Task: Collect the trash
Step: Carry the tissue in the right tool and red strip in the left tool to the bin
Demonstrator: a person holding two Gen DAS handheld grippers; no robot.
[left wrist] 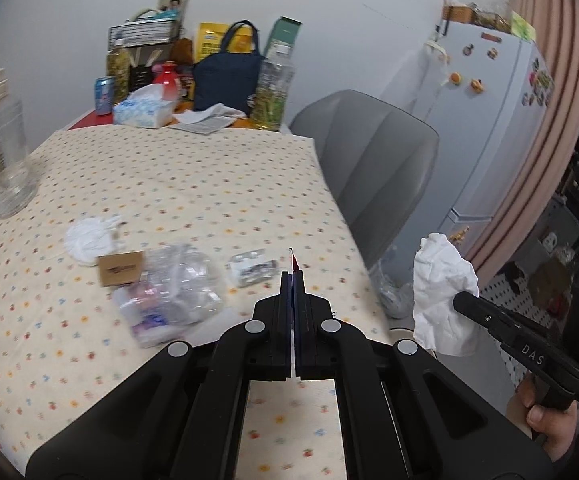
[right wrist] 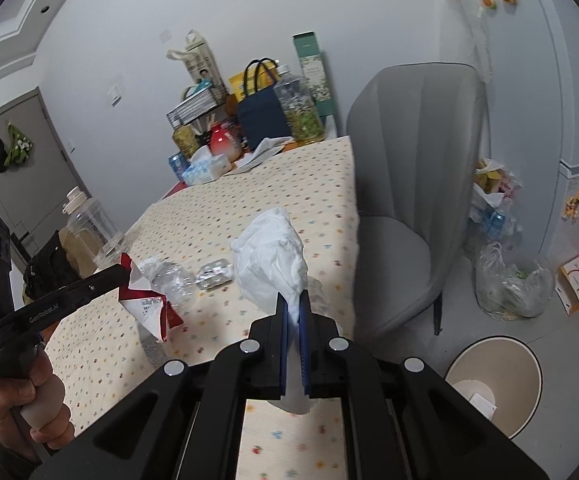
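The crumpled tissue point(right wrist: 273, 260) is grasped in the clenched right tongs point(right wrist: 294, 300) and a red-white wrapper point(right wrist: 149, 300) in the clenched left tongs point(left wrist: 292, 276), while the bin point(right wrist: 529, 364) is seen lower right, nearer the right hand.

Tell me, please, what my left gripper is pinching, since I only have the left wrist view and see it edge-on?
Observer: The left gripper is shut on a flattened red and white carton, held above the table.
Operator: Thank you. Is there a bin anywhere? I see none.
Observer: Yes, a beige bin stands on the floor to the right of the table, in front of the grey chair.
Operator: Is it empty?
Observer: No, some white paper lies at its bottom.
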